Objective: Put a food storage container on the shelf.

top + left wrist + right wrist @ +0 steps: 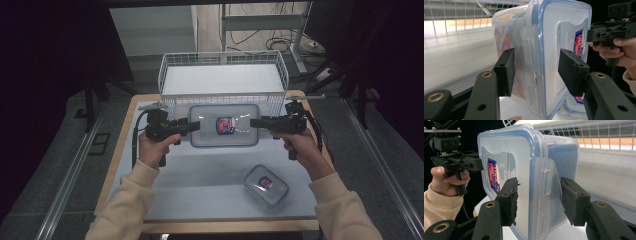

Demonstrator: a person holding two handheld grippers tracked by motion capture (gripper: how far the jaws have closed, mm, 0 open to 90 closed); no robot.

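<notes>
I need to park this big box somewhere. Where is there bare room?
The wire basket is bare inside. So is the mat left of the small container. Crowded: the strip before the basket, where both grippers hold the large container.

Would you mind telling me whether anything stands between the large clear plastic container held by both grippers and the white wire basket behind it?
Only the basket's own front wall. The large clear plastic container with the blue-rimmed lid, gripped by the left gripper and right gripper, sits just before the white wire basket, and must clear its rim.
</notes>
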